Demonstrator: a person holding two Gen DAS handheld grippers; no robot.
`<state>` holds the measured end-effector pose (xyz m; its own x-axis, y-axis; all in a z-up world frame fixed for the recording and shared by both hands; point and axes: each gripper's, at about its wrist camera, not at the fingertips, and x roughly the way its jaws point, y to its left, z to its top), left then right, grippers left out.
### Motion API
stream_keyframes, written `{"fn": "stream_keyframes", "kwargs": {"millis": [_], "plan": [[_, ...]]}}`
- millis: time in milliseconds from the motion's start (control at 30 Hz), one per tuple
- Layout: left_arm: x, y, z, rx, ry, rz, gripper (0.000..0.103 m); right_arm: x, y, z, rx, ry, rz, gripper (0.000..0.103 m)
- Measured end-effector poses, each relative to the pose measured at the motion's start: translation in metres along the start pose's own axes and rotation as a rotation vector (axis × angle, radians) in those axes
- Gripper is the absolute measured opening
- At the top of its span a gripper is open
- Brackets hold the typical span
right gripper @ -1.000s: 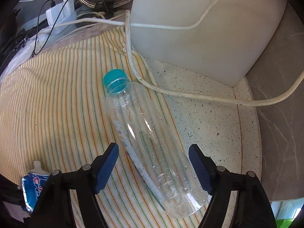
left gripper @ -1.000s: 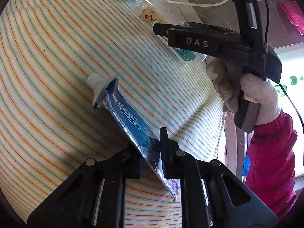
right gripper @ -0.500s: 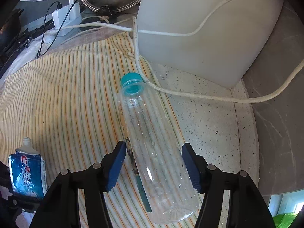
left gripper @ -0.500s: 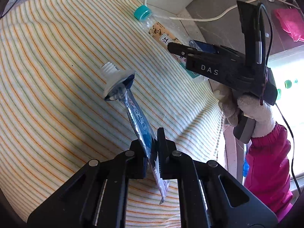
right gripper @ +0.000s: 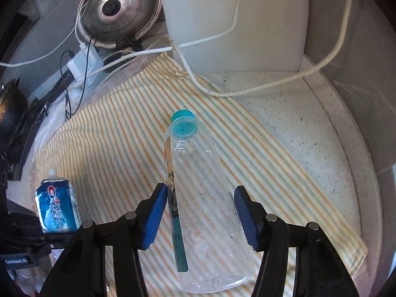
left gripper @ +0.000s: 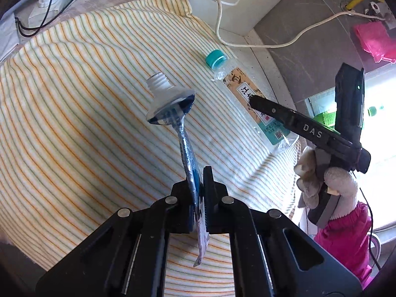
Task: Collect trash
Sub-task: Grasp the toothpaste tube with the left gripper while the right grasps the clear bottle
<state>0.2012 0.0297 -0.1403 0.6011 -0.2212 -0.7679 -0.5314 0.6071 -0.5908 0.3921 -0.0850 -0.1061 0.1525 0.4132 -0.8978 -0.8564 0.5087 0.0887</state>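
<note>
Left gripper (left gripper: 201, 185): matte black plastic linkage arms, round silver screw heads at the pivots; narrow black fingers. Right gripper (right gripper: 200, 212): same black frame and silver screws, ribbed blue pads (right gripper: 154, 219) on the fingers; seen from the left wrist view, white "DAS" lettering on its side, thin black cable along the body. Person: knitted off-white glove (left gripper: 329, 183), magenta sleeve (left gripper: 346, 237) with gathered cuff.

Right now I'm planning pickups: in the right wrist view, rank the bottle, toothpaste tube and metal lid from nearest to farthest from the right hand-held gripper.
1. Bottle, between the right hand-held gripper fingers.
2. Toothpaste tube, lower left.
3. Metal lid, far back, upper left.
</note>
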Motion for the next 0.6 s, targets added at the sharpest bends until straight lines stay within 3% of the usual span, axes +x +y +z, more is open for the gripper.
{"fn": "stream_keyframes", "kwargs": {"millis": [267,600], "plan": [[-0.011,0.011,0.001,0.057,0.019,0.044,0.002,-0.004,0.024,-0.051,0.206,0.02,0.106,0.057],[-0.042,0.028,-0.008,0.062,-0.013,0.051,0.002,-0.004,0.045,-0.066,0.207,0.031,0.083,0.058]]}}
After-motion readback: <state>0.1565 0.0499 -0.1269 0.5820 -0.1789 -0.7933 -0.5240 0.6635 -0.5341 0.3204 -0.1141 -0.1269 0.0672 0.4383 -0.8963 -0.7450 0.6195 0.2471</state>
